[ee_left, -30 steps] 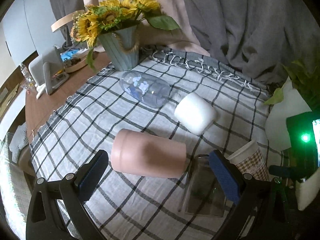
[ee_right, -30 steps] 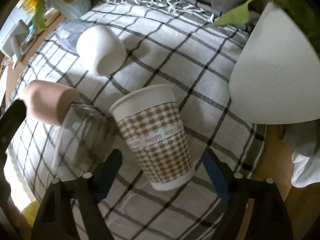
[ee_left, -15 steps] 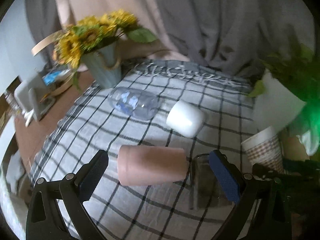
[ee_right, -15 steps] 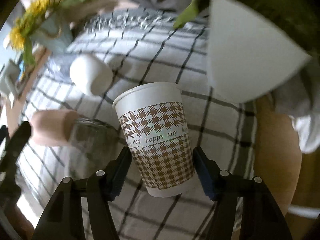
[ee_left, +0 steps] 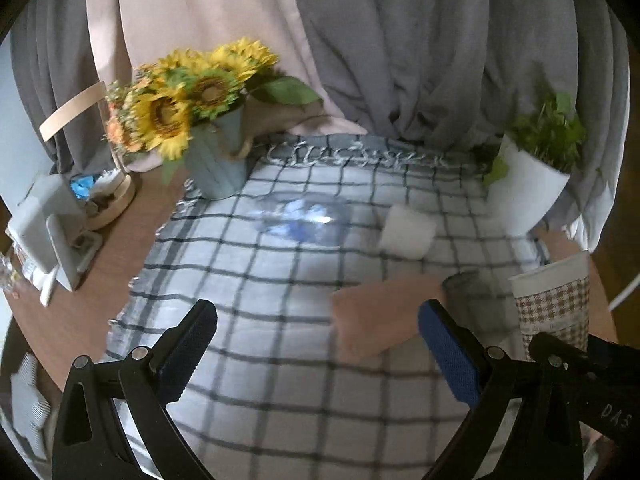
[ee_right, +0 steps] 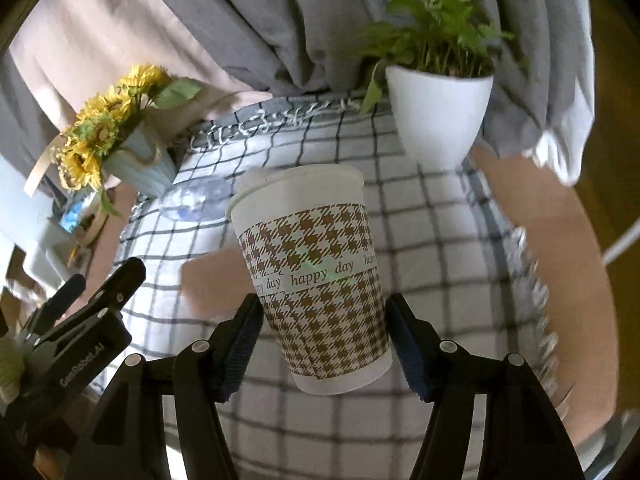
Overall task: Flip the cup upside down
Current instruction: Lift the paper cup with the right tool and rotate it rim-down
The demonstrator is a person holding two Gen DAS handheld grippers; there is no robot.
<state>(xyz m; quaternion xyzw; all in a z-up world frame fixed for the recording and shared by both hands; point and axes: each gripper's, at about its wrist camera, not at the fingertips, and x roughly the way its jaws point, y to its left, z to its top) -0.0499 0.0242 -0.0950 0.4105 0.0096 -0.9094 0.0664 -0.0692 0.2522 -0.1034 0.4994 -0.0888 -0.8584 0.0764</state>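
One cup (ee_right: 316,276) clamped inside right gripper (ee_right: 320,344).

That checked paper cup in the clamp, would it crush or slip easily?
The paper cup probably dents under a hard squeeze: its wall looks thin. It is likely light, held by the right gripper low on its sides only. Its taper, narrowing downward, might let it slip once inverted.
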